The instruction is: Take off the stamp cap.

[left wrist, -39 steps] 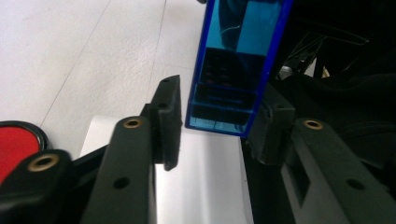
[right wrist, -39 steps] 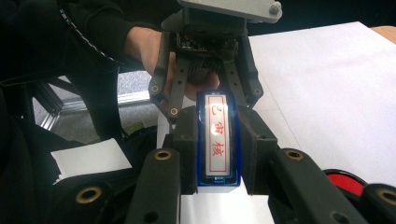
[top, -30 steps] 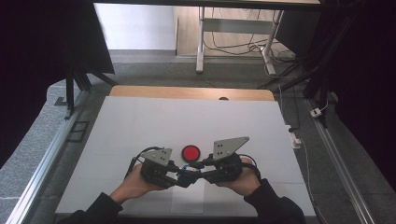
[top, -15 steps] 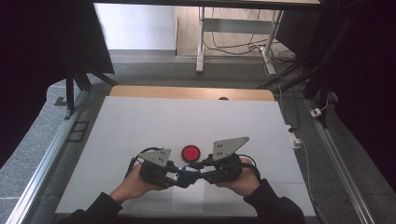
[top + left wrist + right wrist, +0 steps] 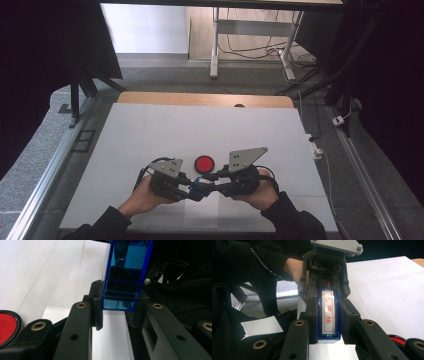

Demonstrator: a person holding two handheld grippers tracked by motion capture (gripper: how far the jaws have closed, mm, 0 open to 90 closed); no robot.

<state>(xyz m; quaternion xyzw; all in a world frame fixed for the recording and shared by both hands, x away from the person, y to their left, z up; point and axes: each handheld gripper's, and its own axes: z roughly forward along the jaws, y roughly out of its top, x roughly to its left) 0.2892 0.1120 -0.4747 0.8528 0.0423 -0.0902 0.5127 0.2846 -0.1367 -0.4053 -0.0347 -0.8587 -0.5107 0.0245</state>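
Low centre of the high view, left gripper [image 5: 192,186] and right gripper [image 5: 212,180] clamp opposite ends of the blue stamp [image 5: 201,184] — long axis running between them — red pad [image 5: 204,163] just above

Translucent blue block [image 5: 126,277] with red-lettered white face, red disc [image 5: 204,163], black claws

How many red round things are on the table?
1. The red round pad lies on the white table, just beyond the spot where the left gripper and right gripper meet on the blue stamp. Their hands might hide something small.
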